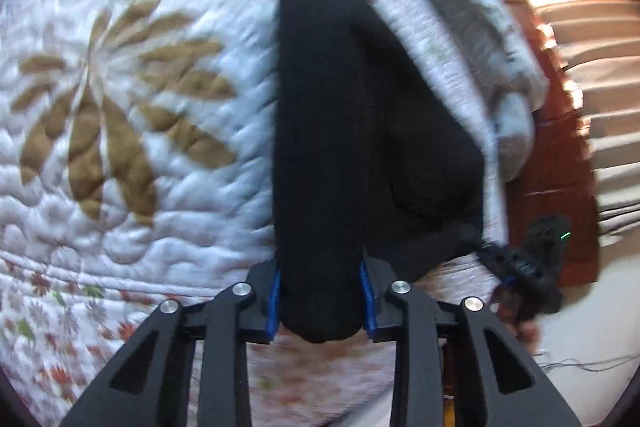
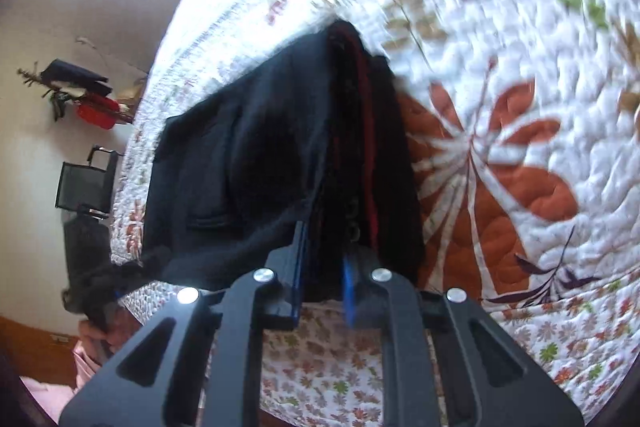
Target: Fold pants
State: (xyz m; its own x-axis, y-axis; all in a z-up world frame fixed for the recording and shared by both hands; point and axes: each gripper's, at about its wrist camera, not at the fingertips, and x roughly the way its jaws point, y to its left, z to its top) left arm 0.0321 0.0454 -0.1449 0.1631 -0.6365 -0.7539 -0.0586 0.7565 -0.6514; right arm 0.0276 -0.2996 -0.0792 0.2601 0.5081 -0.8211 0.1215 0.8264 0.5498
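Observation:
Black pants point(image 1: 360, 131) lie on a flowered quilt point(image 1: 120, 131) on a bed. My left gripper point(image 1: 322, 295) is shut on a thick fold of the pants at their near end. In the right wrist view, my right gripper point(image 2: 324, 283) is shut on the waistband end of the pants point(image 2: 256, 163), where a red lining and a back pocket show. The right gripper also shows in the left wrist view point(image 1: 524, 267), holding the cloth at the right. The left gripper shows in the right wrist view point(image 2: 92, 291) at the lower left. Both frames are motion-blurred.
A grey blanket point(image 1: 480, 27) lies along the bed's far edge, next to a red-brown floor point(image 1: 560, 147) and pale curtains. In the right wrist view, a black chair point(image 2: 86, 191) and a shelf with red items point(image 2: 96, 111) stand against the wall.

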